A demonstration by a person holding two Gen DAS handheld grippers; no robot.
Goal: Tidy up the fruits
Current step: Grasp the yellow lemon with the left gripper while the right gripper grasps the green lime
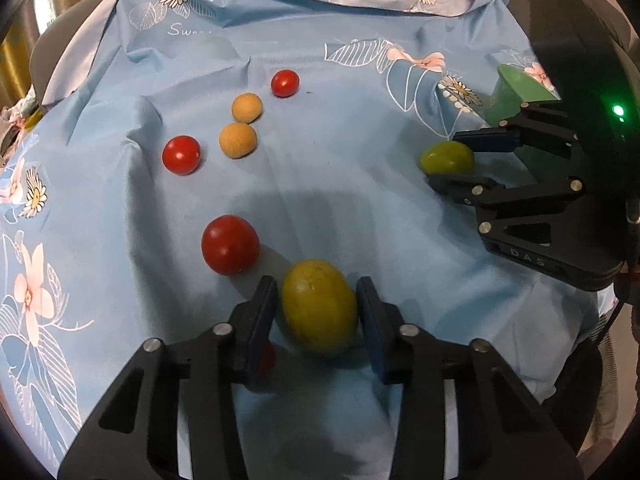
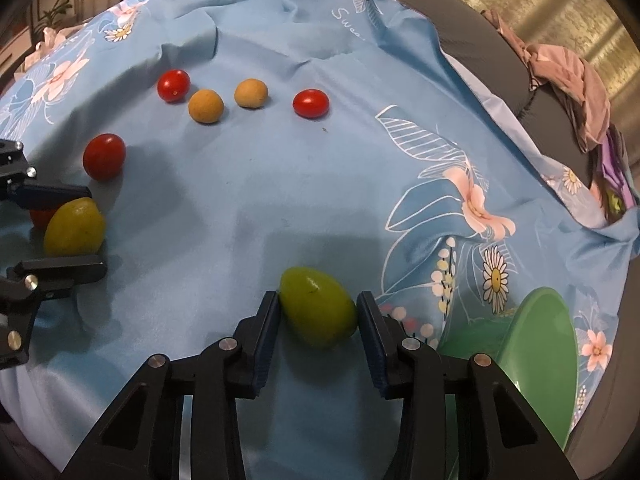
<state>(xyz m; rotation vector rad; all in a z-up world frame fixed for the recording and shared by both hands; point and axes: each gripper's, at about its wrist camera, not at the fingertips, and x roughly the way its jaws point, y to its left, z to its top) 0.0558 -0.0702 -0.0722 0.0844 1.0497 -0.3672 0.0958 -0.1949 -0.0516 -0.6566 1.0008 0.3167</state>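
Fruits lie scattered on a blue floral cloth (image 1: 340,152). Left gripper (image 1: 318,312) has its jaws wide apart around a yellow plum (image 1: 319,311), small gaps on both sides; a tomato (image 1: 230,244) sits just far-left of it. Right gripper (image 2: 318,312) brackets a green plum (image 2: 318,306), left jaw touching, right jaw just clear. Three tomatoes and two tan fruits (image 2: 206,107) lie farther off. A green bowl (image 2: 540,364) stands near right.
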